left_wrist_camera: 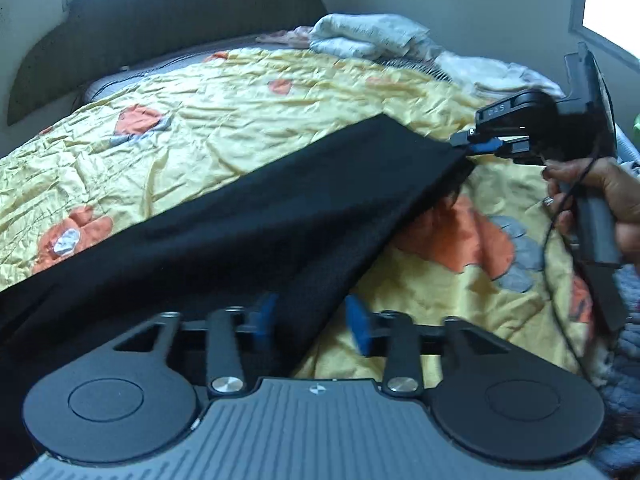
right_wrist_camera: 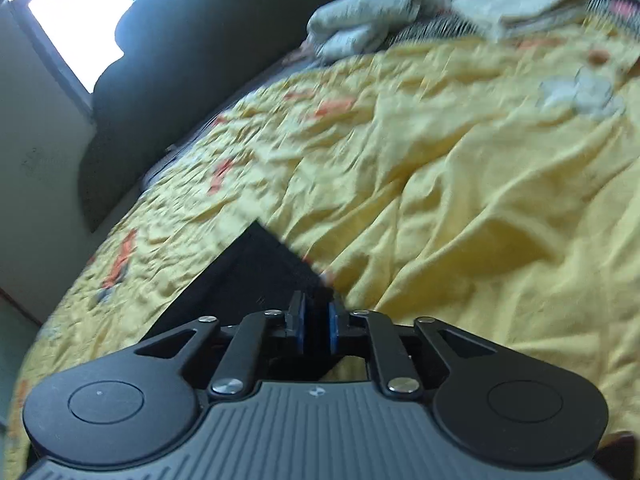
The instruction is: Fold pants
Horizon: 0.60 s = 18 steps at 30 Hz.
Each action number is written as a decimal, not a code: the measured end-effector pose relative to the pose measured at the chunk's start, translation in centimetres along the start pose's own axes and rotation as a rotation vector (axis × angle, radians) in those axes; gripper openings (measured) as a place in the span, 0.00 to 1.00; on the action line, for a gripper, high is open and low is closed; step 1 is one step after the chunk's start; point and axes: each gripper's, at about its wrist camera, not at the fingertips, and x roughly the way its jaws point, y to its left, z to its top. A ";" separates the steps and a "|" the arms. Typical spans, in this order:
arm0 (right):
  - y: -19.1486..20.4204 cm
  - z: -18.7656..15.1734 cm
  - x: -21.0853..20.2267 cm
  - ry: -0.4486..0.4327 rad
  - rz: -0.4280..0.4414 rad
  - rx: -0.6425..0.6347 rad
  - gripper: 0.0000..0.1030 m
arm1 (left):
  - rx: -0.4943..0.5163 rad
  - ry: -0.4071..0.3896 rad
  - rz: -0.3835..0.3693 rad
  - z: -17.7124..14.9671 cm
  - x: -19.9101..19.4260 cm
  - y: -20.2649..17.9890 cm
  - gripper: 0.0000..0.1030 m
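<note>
Black pants [left_wrist_camera: 256, 216] lie stretched across a yellow flowered bedspread [left_wrist_camera: 224, 108]. My left gripper [left_wrist_camera: 310, 320] is open, its blue pads either side of the pants' near edge, with cloth between them. My right gripper [left_wrist_camera: 464, 146] is shut on the far corner of the pants and holds it lifted off the bed; a hand grips its handle. In the right wrist view the right gripper [right_wrist_camera: 316, 320] is closed on the black pants [right_wrist_camera: 256, 276], whose corner sticks out ahead over the bedspread [right_wrist_camera: 440, 184]. That view is blurred.
A dark headboard [left_wrist_camera: 168, 28] stands behind the bed. A heap of pale laundry [left_wrist_camera: 372, 36] lies at the far end of the bed, also in the right wrist view [right_wrist_camera: 380, 20]. Windows [right_wrist_camera: 76, 12] are bright in the walls.
</note>
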 end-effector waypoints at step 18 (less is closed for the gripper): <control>2.6 -1.0 -0.6 0.059 0.195 -0.060 0.45 | -0.250 0.005 0.130 0.4 0.1 5.5 0.72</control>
